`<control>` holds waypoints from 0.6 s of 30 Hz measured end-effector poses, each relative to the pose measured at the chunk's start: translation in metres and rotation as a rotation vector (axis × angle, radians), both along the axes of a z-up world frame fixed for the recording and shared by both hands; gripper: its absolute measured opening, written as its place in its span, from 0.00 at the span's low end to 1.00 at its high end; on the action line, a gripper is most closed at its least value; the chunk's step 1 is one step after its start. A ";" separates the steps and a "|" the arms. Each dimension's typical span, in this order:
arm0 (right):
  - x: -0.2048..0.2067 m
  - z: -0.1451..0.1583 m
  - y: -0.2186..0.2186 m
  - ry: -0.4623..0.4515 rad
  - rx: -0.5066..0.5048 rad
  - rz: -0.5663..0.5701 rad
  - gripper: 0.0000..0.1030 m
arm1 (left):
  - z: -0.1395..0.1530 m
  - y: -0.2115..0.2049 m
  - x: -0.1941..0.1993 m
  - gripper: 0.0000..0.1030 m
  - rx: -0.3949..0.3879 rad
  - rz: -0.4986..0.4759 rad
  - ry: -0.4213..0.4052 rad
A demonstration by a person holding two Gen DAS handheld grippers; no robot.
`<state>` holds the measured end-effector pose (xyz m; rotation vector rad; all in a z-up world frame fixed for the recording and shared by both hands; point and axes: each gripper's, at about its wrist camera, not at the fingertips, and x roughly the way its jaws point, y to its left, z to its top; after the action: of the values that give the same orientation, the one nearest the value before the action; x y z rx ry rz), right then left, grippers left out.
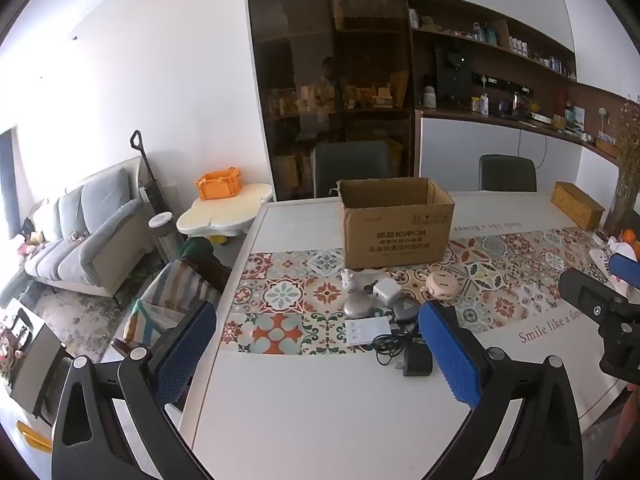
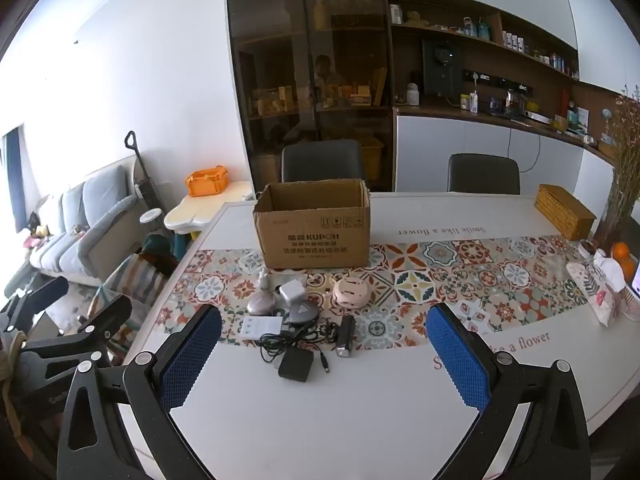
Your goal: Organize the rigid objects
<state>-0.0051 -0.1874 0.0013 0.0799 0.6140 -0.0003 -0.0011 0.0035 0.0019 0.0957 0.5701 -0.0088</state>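
- Both your grippers, left gripper [image 1: 316, 352] and right gripper [image 2: 324, 354], hang spread wide, gripping nothing, with blue textured pads.
- One open cardboard box [image 2: 314, 226] stands on the table [image 2: 320, 420] behind the gadget cluster: one black charger [image 2: 296, 364], one white cube adapter [image 2: 292, 291], one round pink case [image 2: 352, 291].
- Only your right view shows the small black flashlight [image 2: 346, 336].

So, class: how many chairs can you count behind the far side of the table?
2. One dark chair stands directly behind the cardboard box; the other chair stands further right along the same far edge. More may sit out of view.
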 end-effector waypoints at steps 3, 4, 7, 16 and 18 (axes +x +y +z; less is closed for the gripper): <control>0.002 -0.001 0.001 0.001 0.005 -0.002 1.00 | 0.001 0.004 0.000 1.00 -0.003 0.011 -0.007; 0.003 -0.001 0.002 0.001 0.004 -0.002 1.00 | -0.002 0.005 0.006 1.00 -0.002 0.002 0.000; 0.004 -0.002 0.003 -0.003 0.007 -0.001 1.00 | 0.004 0.004 0.005 1.00 0.000 -0.002 -0.017; 0.010 -0.004 0.008 -0.002 0.000 -0.003 1.00 | 0.009 0.007 0.004 1.00 -0.017 -0.023 -0.052; 0.011 -0.004 0.010 -0.003 -0.001 -0.007 1.00 | 0.010 0.008 0.005 1.00 -0.021 -0.028 -0.054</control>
<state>0.0064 -0.1775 -0.0032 0.0812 0.6103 -0.0072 0.0039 0.0113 0.0115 0.0838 0.5144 -0.0394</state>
